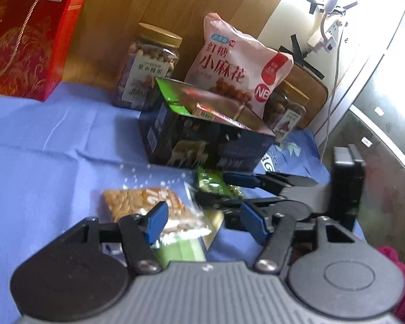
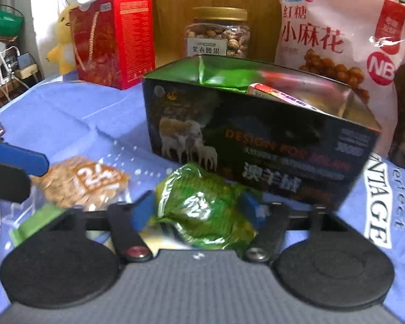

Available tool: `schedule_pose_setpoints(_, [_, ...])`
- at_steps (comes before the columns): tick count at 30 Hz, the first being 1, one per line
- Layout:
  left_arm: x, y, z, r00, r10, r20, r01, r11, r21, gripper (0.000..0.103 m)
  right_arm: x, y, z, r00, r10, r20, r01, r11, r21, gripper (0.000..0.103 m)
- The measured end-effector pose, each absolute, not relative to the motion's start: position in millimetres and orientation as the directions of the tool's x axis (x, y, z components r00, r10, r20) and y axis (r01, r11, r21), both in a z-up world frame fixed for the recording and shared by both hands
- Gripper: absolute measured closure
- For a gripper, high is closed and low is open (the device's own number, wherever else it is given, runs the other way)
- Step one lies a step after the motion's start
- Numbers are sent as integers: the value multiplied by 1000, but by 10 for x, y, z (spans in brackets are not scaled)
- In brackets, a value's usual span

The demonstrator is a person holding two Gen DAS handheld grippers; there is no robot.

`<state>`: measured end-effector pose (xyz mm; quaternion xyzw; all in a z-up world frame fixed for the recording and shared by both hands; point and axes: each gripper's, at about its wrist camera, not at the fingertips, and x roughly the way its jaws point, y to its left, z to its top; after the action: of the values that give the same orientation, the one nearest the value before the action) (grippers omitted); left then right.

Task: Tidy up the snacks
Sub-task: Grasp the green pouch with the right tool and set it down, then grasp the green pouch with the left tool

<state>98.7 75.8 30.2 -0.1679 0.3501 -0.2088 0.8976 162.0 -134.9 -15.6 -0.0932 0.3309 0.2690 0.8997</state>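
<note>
1. Where the blue cloth point(image 2: 67, 113) covers the tabletop, it carries everything in view.
2. At the far left stands a red gift box point(image 2: 113, 40), well apart from the rest.
3. A dark open box point(image 2: 256, 145) sits mid-cloth with small packets inside; a pink snack bag point(image 2: 337, 40) leans behind it, beside a nut jar point(image 2: 218, 35).
4. Just in front of the box, the right hand-held gripper point(image 2: 197, 208) pinches a green snack packet point(image 2: 202, 205) between its blue pads.
5. The left hand-held gripper point(image 1: 202, 221) is spread wide above a clear peanut brittle packet point(image 1: 148, 205), its left pad over the wrapper; whether it touches is unclear.
</note>
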Motion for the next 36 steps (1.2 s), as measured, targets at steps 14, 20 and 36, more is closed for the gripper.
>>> schedule_pose_setpoints(14, [704, -53, 144, 479, -648, -593, 469, 759, -451, 42, -117, -2211, -179, 680, 460, -572, -530, 846, 50, 29])
schedule_pose_setpoints(20, [534, -394, 47, 403, -664, -630, 537, 729, -425, 39, -276, -2554, -234, 749, 438, -497, -392, 898, 200, 20])
schedule_pose_setpoints(36, [656, -312, -24, 422, -606, -674, 453, 785, -422, 48, 54, -2668, -320, 650, 598, -468, -399, 793, 460, 47])
